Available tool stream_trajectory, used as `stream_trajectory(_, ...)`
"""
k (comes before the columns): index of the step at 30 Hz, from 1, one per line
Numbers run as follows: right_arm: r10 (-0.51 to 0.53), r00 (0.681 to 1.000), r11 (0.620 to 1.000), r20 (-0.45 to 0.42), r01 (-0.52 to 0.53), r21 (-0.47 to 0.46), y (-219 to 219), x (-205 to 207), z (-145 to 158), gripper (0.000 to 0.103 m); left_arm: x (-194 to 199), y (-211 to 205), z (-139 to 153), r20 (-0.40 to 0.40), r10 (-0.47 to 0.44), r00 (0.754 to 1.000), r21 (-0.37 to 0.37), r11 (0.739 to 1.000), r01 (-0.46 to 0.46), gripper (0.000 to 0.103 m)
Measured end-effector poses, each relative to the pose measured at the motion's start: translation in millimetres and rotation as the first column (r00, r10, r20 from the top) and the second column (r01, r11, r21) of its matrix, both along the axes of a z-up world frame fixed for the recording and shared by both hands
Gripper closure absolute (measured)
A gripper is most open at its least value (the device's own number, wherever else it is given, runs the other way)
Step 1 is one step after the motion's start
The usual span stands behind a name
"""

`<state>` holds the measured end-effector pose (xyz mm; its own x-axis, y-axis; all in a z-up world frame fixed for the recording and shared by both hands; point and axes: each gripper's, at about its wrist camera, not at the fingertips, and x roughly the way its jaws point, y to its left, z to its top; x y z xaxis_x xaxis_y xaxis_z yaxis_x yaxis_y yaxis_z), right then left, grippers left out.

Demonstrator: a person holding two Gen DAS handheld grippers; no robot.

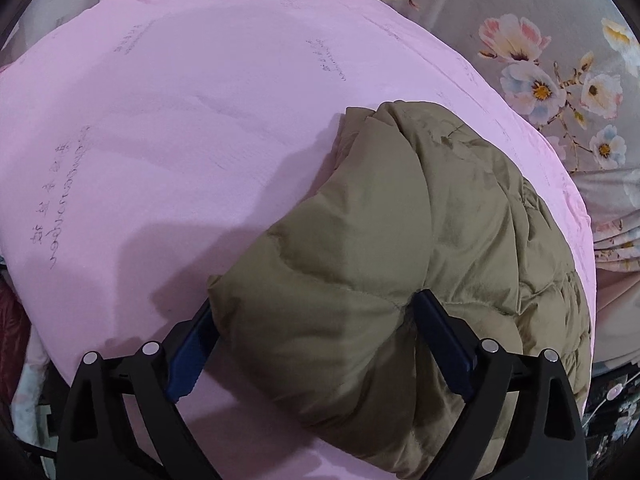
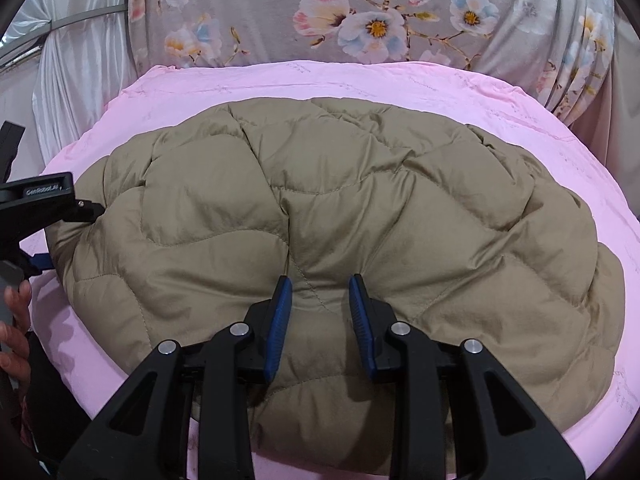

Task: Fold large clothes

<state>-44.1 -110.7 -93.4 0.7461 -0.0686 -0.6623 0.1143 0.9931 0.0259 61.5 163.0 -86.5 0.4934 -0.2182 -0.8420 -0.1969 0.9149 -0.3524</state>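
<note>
While the olive quilted down jacket [image 2: 340, 216] lies bunched on the pink blanket [image 2: 440, 84] over the bed, the fold looks mid-way: both tools grip its near edge. Left hand-held gripper [image 1: 316, 312], jaws spread wide, straddles a puffy folded end at the jacket's left side; whether it truly squeezes, cannot tell. Right hand-held gripper [image 2: 320, 292], jaws narrowed, pinches a ridge of fabric at the near hem. Next move likely calls for lifting both together and carrying the edge toward the far floral bedding [image 2: 360, 20].
</note>
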Motion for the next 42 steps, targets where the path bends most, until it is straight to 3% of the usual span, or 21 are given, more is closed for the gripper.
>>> stream_trajectory(1,0.002,1.000,1.000,0.001,-0.002,-0.002,0,0,0,0.074,1,-1,1,0.001,-0.010,1.000,-0.019,1.000,0.010,0.024)
stream_trajectory(3,0.004,1.000,1.000,0.000,-0.004,-0.002,0,1,-1,0.074,0,-3,8,0.011,-0.039,0.999,-0.042,0.998,0.039,0.049)
stream_trajectory(4,0.004,1.000,1.000,-0.001,-0.004,0.000,0,1,-1,0.074,-1,-6,14,0.023,-0.054,0.998,-0.019,0.998,0.055,0.055)
stream_trajectory(6,0.003,1.000,1.000,-0.002,-0.003,0.000,-1,2,-1,0.074,-7,-13,28,0.060,-0.086,0.994,0.040,0.996,0.084,0.077)
stream_trajectory(8,-0.003,1.000,1.000,-0.004,0.003,0.001,1,2,0,0.074,-12,-18,43,0.092,-0.120,0.988,0.069,0.991,0.114,0.084)
stream_trajectory(15,-0.005,1.000,0.999,-0.005,0.005,-0.033,5,1,3,0.074,-34,-49,101,0.195,-0.228,0.954,0.149,0.968,0.201,0.090)
stream_trajectory(22,-0.022,0.999,0.998,0.031,0.020,0.060,-14,-25,21,0.074,-49,-81,144,0.263,-0.301,0.916,0.195,0.947,0.255,0.091)
stream_trajectory(26,-0.010,1.000,0.992,0.015,0.008,0.128,-19,-34,19,0.073,-57,-93,164,0.298,-0.338,0.893,0.174,0.939,0.297,0.092)
stream_trajectory(29,0.005,1.000,0.974,0.002,-0.006,0.225,-25,-27,15,0.077,-65,-100,178,0.327,-0.373,0.868,0.170,0.927,0.334,0.094)
stream_trajectory(34,0.089,0.996,0.927,-0.003,-0.082,0.367,-11,-4,8,0.079,-84,-116,205,0.396,-0.441,0.805,0.211,0.897,0.388,0.095)
stream_trajectory(37,0.157,0.988,0.917,0.012,-0.150,0.371,11,12,5,0.081,-89,-133,212,0.410,-0.483,0.774,0.228,0.876,0.426,0.095)
stream_trajectory(42,0.155,0.988,0.929,0.025,-0.154,0.337,15,5,15,0.081,-91,-154,212,0.416,-0.513,0.751,0.251,0.858,0.448,0.095)
